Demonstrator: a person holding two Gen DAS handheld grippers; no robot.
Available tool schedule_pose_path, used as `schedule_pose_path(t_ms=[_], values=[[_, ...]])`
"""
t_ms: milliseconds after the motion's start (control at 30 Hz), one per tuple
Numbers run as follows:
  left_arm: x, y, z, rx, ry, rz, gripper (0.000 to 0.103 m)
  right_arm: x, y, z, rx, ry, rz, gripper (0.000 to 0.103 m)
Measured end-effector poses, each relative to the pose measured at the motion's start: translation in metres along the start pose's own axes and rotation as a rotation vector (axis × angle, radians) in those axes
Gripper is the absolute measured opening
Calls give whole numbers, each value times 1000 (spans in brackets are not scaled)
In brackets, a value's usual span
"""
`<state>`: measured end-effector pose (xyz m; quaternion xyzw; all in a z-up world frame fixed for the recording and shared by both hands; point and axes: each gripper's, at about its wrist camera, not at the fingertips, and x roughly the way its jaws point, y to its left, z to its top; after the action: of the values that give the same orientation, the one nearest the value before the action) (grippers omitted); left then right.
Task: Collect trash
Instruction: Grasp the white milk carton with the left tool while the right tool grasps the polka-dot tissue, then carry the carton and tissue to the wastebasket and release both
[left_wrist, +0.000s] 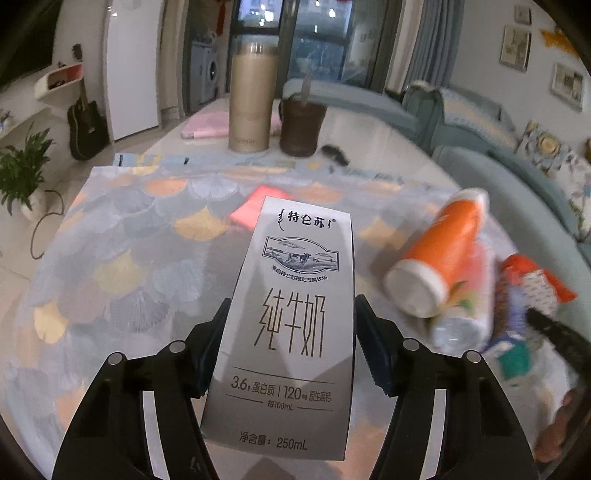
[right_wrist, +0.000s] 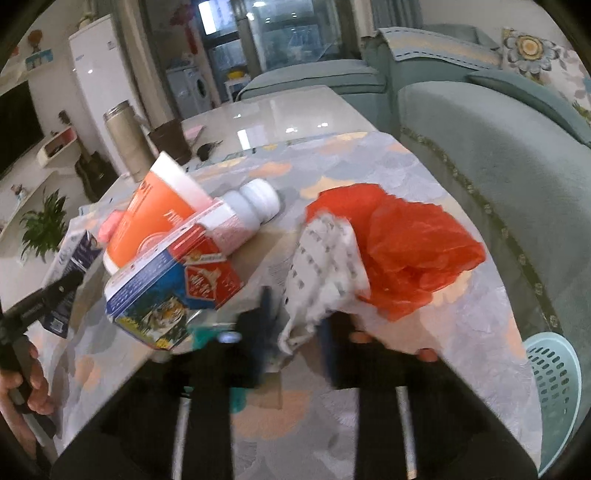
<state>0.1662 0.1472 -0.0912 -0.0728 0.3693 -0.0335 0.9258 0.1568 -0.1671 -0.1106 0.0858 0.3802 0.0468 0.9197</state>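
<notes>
Jaws of the left gripper (left_wrist: 290, 347) are closed against both side faces of a grey milk carton (left_wrist: 291, 314), which is held upright btwn the pads and clear of the patterned tablecloth (left_wrist: 122, 236). Jaws of the right gripper (right_wrist: 295, 332) are blurred; a white patterned wrapper (right_wrist: 325, 258) sits btwn them and appears pinched, but firm contact cannot be confirmed.

Ahead and to the right of the left jaws, an orange-and-white bottle (left_wrist: 439, 254) is lying on its side atop other litter. Ahead and left of the right jaws, a red-and-blue box (right_wrist: 173, 284) and a white-capped bottle (right_wrist: 251, 206) are piled together; a red plastic bag (right_wrist: 406, 251) is bunched just right of the wrapper. A teal basket (right_wrist: 554, 384) is seen low to the right, off the table edge.

Step judged: pick-up, carton secured, not yet binned. Next move calls for carrying the carton w/o crushing to a receptacle, prob. the basket, then releasing.
</notes>
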Motion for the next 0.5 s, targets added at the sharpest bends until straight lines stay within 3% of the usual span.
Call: schedule_pose_path(t_ms=[100, 300, 500], values=[[-24, -9, 0, -8, -43, -51, 62, -12, 0, -5, -6, -13, 38, 5], [-68, -43, 8, 23, -118, -168, 62, -63, -11, -11, -8, -67, 57, 4], [-109, -103, 16, 117, -171, -289, 62, -132, -41, -11, 26, -162, 27, 4]])
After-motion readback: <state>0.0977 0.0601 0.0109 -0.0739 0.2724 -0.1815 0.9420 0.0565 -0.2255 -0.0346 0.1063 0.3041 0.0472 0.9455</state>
